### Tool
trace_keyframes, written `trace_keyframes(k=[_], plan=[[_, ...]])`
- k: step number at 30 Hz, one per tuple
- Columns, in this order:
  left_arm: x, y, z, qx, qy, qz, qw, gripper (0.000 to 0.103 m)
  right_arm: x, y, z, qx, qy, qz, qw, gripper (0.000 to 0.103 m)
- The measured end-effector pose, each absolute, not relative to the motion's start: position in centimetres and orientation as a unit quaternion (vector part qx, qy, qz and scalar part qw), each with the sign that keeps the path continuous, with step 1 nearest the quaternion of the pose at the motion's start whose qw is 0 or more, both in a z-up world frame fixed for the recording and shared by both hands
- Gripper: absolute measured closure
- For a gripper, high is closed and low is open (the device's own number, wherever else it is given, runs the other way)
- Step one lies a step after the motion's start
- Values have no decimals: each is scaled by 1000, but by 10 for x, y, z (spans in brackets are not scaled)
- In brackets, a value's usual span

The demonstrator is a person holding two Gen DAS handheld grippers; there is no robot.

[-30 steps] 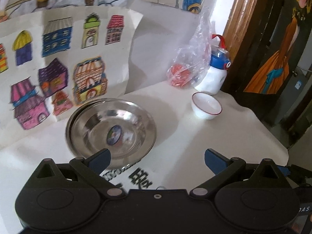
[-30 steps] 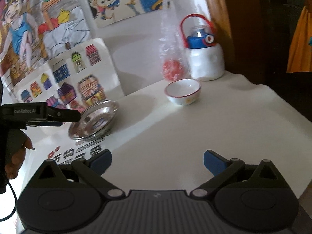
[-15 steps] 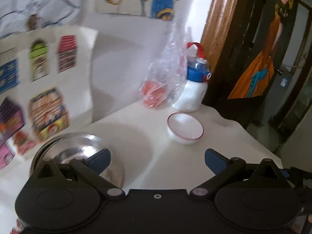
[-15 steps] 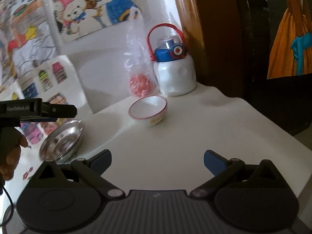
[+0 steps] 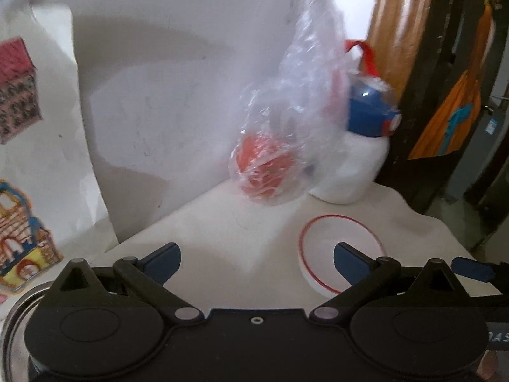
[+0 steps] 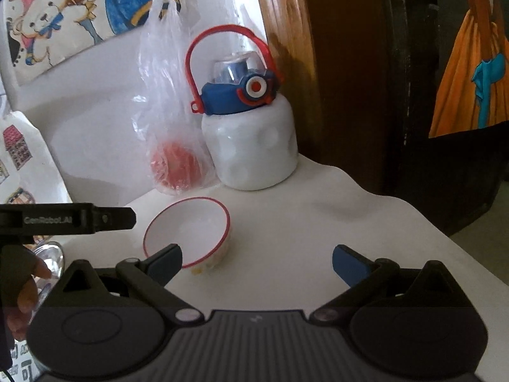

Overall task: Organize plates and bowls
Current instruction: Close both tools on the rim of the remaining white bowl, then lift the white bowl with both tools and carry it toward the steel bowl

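A small white bowl with a red rim (image 5: 331,245) stands on the white table, just beyond my left gripper's right fingertip. It also shows in the right wrist view (image 6: 187,232), just beyond the right gripper's left fingertip. My left gripper (image 5: 256,262) is open and empty. My right gripper (image 6: 256,262) is open and empty. The steel plate's rim (image 5: 19,308) peeks out at the lower left under the left gripper, and a bit of it (image 6: 54,258) shows at the left of the right wrist view. The left gripper's body (image 6: 63,219) reaches in from the left.
A clear plastic bag with something red inside (image 6: 175,162) and a white bottle with a blue lid and red handle (image 6: 251,140) stand at the back by the wall. Paper with house drawings (image 5: 19,191) leans at the left. The table's edge (image 6: 445,232) runs along the right.
Both grippers have moved forward and right toward the white bowl. The steel plate has slid almost out of both views. Both stay open.
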State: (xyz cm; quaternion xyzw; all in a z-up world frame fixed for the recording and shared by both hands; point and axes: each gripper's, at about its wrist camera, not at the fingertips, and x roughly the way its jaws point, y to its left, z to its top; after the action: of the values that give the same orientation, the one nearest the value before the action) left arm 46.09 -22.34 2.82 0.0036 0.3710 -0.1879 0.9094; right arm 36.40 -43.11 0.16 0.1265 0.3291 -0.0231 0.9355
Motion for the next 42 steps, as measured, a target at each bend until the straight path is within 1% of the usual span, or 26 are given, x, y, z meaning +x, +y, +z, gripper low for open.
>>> trace_keyframes(k=[8, 11, 14, 15, 18, 19, 20, 22, 23, 25, 26, 28, 29, 31, 32, 33, 34, 35, 37, 38, 42], plan=[[488, -221, 12, -30, 395, -181, 900, 1, 381, -425, -5, 122, 334, -21, 934, 2], [490, -224, 11, -35, 396, -186, 898, 1, 385, -427, -6, 125, 338, -22, 933, 5], [489, -227, 11, -40, 397, -193, 896, 2, 389, -427, -8, 126, 342, -24, 931, 10], [489, -229, 11, -41, 398, -194, 896, 5, 390, -428, -8, 127, 343, -25, 930, 13], [489, -234, 9, -39, 405, -204, 890, 14, 392, -430, -9, 136, 346, -23, 928, 16], [489, -235, 8, -40, 408, -207, 888, 17, 392, -430, -10, 139, 346, -20, 928, 19], [489, -236, 7, -42, 411, -210, 886, 18, 393, -431, -11, 142, 347, -18, 927, 21], [489, -237, 5, -46, 416, -215, 882, 25, 394, -432, -12, 144, 347, -16, 927, 29], [489, -238, 4, -47, 418, -217, 881, 26, 395, -432, -13, 146, 347, -14, 926, 30], [489, -241, 2, -46, 424, -221, 877, 37, 396, -431, -13, 151, 347, -11, 926, 37], [490, -242, 0, -47, 427, -223, 875, 40, 397, -431, -13, 153, 347, -8, 925, 39], [490, -243, -2, -49, 434, -225, 871, 51, 397, -429, -13, 158, 348, -3, 924, 49], [491, -244, -4, -50, 438, -225, 869, 53, 398, -428, -13, 161, 348, 1, 924, 52], [492, -246, -6, -53, 443, -228, 865, 59, 400, -426, -13, 170, 349, 9, 921, 66], [492, -246, -7, -56, 443, -230, 864, 60, 400, -426, -12, 175, 350, 13, 920, 68], [492, -246, -7, -61, 445, -232, 863, 64, 401, -425, -12, 179, 352, 17, 918, 72], [493, -247, -7, -65, 447, -235, 861, 71, 402, -423, -12, 180, 355, 20, 917, 76], [492, -247, -6, -67, 449, -241, 858, 74, 402, -422, -12, 181, 356, 21, 917, 76], [489, -249, -5, -61, 449, -250, 855, 86, 402, -420, -12, 181, 359, 22, 915, 80], [487, -251, -4, -56, 448, -254, 855, 89, 402, -419, -14, 185, 363, 25, 913, 82], [481, -256, -2, -47, 441, -253, 860, 91, 398, -418, -15, 190, 360, 16, 913, 86]])
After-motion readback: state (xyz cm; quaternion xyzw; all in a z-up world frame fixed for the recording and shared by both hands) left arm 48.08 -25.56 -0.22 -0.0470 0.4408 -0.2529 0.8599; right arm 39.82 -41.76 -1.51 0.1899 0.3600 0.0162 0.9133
